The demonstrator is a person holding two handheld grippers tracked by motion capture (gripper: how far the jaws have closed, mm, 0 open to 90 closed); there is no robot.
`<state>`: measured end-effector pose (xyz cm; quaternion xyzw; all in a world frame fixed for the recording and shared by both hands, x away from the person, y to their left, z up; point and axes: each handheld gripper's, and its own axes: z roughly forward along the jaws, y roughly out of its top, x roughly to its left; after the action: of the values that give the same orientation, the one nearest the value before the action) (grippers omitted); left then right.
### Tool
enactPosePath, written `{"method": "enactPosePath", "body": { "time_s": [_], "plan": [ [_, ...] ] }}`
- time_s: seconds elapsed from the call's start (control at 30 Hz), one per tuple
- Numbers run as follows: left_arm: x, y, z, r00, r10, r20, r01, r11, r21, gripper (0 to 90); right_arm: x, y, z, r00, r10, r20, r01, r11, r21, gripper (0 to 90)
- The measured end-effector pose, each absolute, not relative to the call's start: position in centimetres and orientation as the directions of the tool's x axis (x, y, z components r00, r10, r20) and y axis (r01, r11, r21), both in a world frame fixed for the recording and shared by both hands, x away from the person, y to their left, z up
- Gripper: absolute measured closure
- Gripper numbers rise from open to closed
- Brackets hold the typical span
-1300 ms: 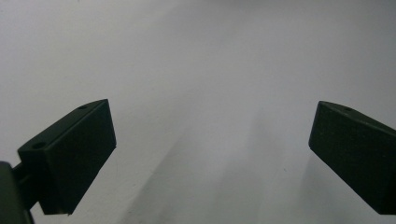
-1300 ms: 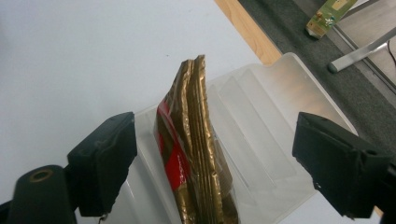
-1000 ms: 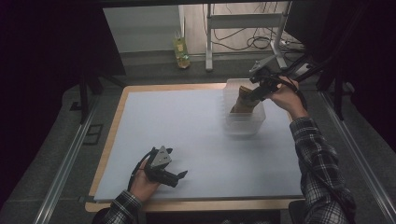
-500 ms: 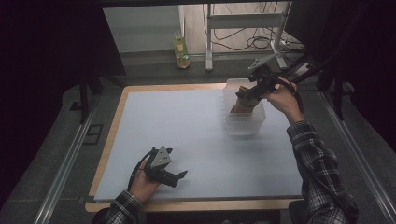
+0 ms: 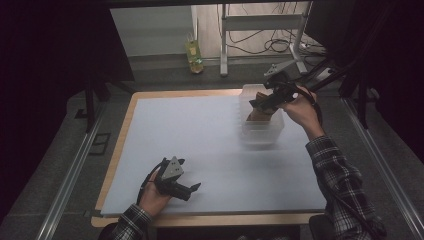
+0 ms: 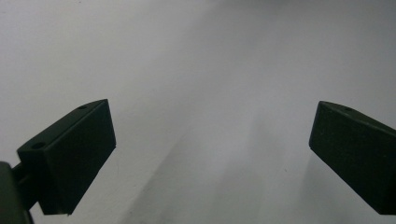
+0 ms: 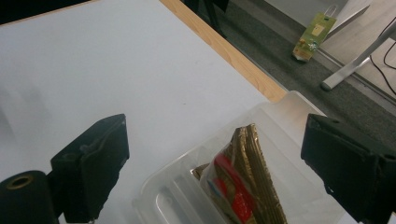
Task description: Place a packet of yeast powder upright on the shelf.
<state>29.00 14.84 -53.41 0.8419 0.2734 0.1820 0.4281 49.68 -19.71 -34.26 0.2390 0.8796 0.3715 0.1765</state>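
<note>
A clear plastic rack-like container (image 5: 261, 130) stands at the far right of the white table surface (image 5: 210, 145). Gold-brown packets with a red label (image 7: 243, 186) stand upright in it, also seen as packets (image 5: 260, 112) in the high view. My right gripper (image 5: 260, 102) hovers just above the container and packets, jaws wide open with nothing between them; right gripper (image 7: 215, 158). My left gripper (image 5: 192, 190) rests near the table's front left, held by a hand, jaws wide open over bare white surface; left gripper (image 6: 210, 158).
A wooden table edge (image 5: 130, 115) frames the white sheet. A yellow-green bottle (image 5: 194, 52) stands on the floor beyond the table, next to a white metal stand (image 5: 222, 40) and cables. Metal rails (image 5: 70, 175) run along both sides.
The right gripper has drawn slightly up and away from the packets in the container. The left gripper has stayed put.
</note>
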Motion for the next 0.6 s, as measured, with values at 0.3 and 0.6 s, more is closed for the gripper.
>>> {"method": "enactPosePath", "body": {
  "time_s": [0.3, 0.6],
  "plan": [
    [29.0, 14.8, -53.4, 0.785, 0.614, 0.075, 0.302, -0.487, 0.820, 0.7, 47.5, -19.7, -33.7, -0.836, 0.534, -0.127, 0.263, 0.593, 0.762, 8.1],
    [29.0, 14.8, -53.4, 0.785, 0.614, 0.076, 0.300, -0.486, 0.821, 0.7, 45.5, -20.0, -33.7, -0.843, 0.523, -0.126, 0.250, 0.587, 0.770, 8.1]
  ]
}}
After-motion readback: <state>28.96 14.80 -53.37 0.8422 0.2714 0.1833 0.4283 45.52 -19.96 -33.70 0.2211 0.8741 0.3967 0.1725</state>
